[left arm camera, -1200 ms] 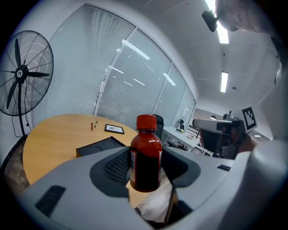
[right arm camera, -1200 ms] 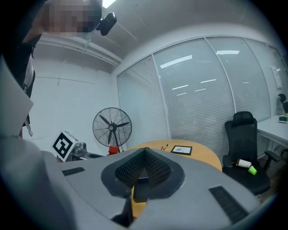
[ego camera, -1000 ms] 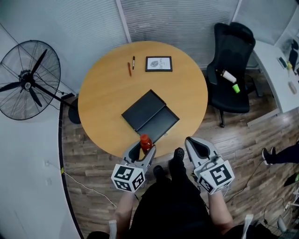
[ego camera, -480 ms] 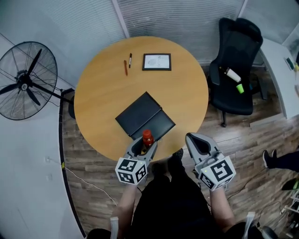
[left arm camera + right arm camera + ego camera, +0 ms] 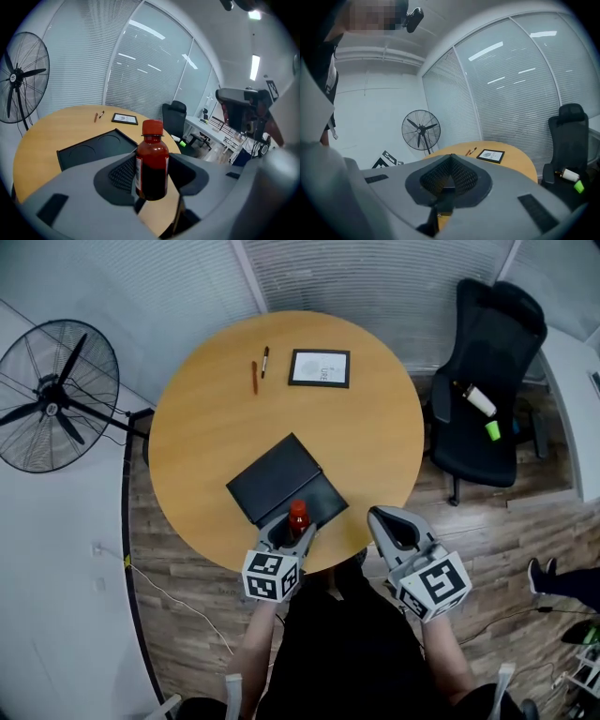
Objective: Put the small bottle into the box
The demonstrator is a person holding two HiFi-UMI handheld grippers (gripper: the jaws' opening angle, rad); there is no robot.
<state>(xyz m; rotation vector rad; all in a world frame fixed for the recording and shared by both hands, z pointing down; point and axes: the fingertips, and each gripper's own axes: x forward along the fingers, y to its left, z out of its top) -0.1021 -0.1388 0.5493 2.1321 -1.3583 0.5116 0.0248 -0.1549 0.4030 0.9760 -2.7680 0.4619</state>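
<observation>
A small bottle (image 5: 298, 517) of dark red liquid with a red cap stands upright between the jaws of my left gripper (image 5: 292, 527), which is shut on it. The left gripper view shows the bottle (image 5: 152, 161) held at its body. It hovers at the near edge of the round wooden table (image 5: 216, 418), just short of the open black box (image 5: 281, 482). The box (image 5: 89, 150) lies flat with round recesses inside. My right gripper (image 5: 387, 522) hangs off the table's near right edge, shut and empty (image 5: 449, 180).
Two pens (image 5: 260, 371) and a framed picture (image 5: 320, 367) lie at the far side of the table. A standing fan (image 5: 52, 399) is at the left. A black office chair (image 5: 492, 381) with a white bottle and green cup stands at the right.
My left gripper has carried the bottle forward over the table's near edge, closer to the black box. The right gripper has barely moved.
</observation>
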